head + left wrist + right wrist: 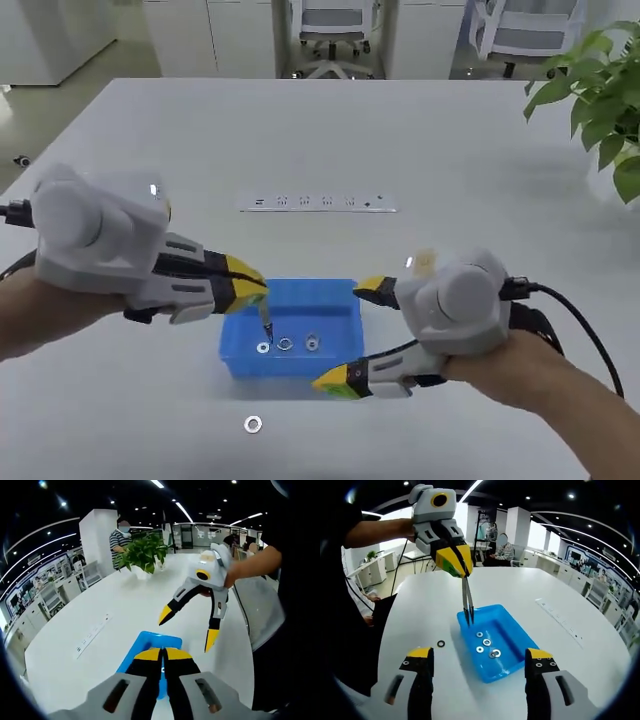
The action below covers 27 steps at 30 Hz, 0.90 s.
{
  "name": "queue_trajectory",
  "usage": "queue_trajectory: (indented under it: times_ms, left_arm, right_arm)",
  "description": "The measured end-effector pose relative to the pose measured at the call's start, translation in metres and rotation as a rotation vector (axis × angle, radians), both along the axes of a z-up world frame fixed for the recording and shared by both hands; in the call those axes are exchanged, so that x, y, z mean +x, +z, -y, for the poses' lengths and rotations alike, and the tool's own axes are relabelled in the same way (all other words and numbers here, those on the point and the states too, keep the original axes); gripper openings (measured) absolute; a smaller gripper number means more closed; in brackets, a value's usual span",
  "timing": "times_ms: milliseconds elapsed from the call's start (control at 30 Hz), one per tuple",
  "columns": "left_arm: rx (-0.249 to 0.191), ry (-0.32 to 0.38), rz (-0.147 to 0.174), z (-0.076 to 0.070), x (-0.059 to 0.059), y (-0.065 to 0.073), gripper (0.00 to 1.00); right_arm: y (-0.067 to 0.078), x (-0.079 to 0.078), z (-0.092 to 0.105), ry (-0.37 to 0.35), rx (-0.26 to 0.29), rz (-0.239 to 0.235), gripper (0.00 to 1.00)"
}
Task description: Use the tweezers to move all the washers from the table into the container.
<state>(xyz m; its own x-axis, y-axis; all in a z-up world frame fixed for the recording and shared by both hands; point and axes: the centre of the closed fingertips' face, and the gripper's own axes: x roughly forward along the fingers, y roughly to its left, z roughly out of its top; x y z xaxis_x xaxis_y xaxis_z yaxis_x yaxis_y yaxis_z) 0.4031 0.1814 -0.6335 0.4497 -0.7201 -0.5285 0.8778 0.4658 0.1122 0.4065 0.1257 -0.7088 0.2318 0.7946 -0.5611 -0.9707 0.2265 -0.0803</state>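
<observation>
1. While clamped on the tweezers [467, 600], the left gripper [462, 571] points them into the blue container [507, 673]; the right gripper [479, 653] gapes wide, empty.
2. Right gripper view: four washers [486, 642] inside; head view: three; one washer [441, 643] on the table [420, 605] beside it.

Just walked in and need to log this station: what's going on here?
A person with a gripper in each hand is moving washers into the blue container. The left gripper is shut on the tweezers, which point down into the container. Several washers lie inside; one washer is on the table outside it. The right gripper is open and holds nothing.
</observation>
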Motion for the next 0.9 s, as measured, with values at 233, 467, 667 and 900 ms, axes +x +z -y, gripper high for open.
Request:
queue_trajectory:
  times_ms: [233,467,667,900]
  left_arm:
    - [0.007,0.013,-0.009,-0.009,-0.011,0.003,0.05]
    - [0.006,0.026,-0.025,-0.013,-0.023,-0.004,0.05]
    - [0.0,0.032,-0.045,-0.015,-0.034,-0.014,0.05]
    - [-0.009,0.039,-0.067,-0.016,-0.044,-0.026,0.05]
  right_arm:
    - [-0.002,-0.008,0.005,-0.031,0.009,-0.012,0.84]
    - [-0.002,-0.015,0.011,-0.057,0.029,-0.021,0.9]
    - [-0.008,-0.023,0.015,-0.077,0.047,-0.042,0.96]
    - [-0.009,-0.031,0.016,-0.086,0.083,-0.05,1.0]
